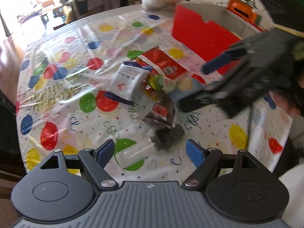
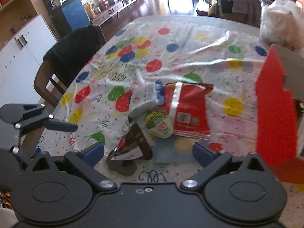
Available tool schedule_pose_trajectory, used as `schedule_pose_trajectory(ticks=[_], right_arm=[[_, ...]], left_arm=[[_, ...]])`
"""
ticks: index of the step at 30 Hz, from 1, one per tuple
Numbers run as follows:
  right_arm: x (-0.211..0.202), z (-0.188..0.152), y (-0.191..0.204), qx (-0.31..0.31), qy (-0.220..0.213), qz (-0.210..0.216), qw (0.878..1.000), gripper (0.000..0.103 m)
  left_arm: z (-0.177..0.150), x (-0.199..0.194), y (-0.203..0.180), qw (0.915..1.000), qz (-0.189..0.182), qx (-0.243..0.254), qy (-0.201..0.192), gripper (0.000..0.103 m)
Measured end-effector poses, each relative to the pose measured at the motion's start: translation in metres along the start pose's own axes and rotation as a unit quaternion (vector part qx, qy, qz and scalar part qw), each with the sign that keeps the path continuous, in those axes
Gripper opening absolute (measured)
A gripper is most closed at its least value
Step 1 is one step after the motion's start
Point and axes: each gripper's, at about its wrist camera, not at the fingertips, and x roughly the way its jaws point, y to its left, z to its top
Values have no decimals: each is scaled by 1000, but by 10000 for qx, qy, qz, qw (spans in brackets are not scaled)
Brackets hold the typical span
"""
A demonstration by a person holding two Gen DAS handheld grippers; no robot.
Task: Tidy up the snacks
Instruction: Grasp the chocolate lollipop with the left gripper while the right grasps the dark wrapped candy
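Observation:
A pile of snack packets lies on the balloon-print tablecloth (image 1: pixel 62 98): a white packet (image 1: pixel 129 79) (image 2: pixel 144 100), a red packet (image 1: pixel 165 64) (image 2: pixel 188 110), a green-and-yellow one (image 2: pixel 161 123), a dark brown one (image 1: pixel 161 112) (image 2: pixel 133 144) and a pale blue one (image 2: pixel 174 150). My left gripper (image 1: pixel 150 152) hangs open just short of the pile, holding nothing. From the right, my right gripper (image 1: pixel 203 83) (image 2: pixel 149 154) stands open over the pile's near edge, its pads clear of the packets. One left finger (image 2: pixel 62 125) shows at the left of the right wrist view.
A red-sided box (image 1: pixel 205 36) (image 2: pixel 275 117) stands open just right of the pile. A white plastic bag (image 2: pixel 281 22) sits behind it. A dark chair (image 2: pixel 74 51) is at the table's left edge. A small grey object (image 1: pixel 169 136) lies nearest the grippers.

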Motion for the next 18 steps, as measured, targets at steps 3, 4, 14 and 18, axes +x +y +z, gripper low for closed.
schedule_pose_trajectory(ticks=[3,4,14,18], right_arm=[[15,2,8,-58,134,26,9999,93],[20,3,11,-123,166,13,9998,93],[46,4,29,-526,447,-79,9976,64],[48,2,32,-690,492,-161,9963,60]], left_arm=[[-3,0,-3,9997,-67,231,-37,82],[-4,0,-4,9996,-94,272,-46,82],[-2,10,-6,9967,-184,784,14,82],[-1,14,-5,9949,-258,973,87,82]])
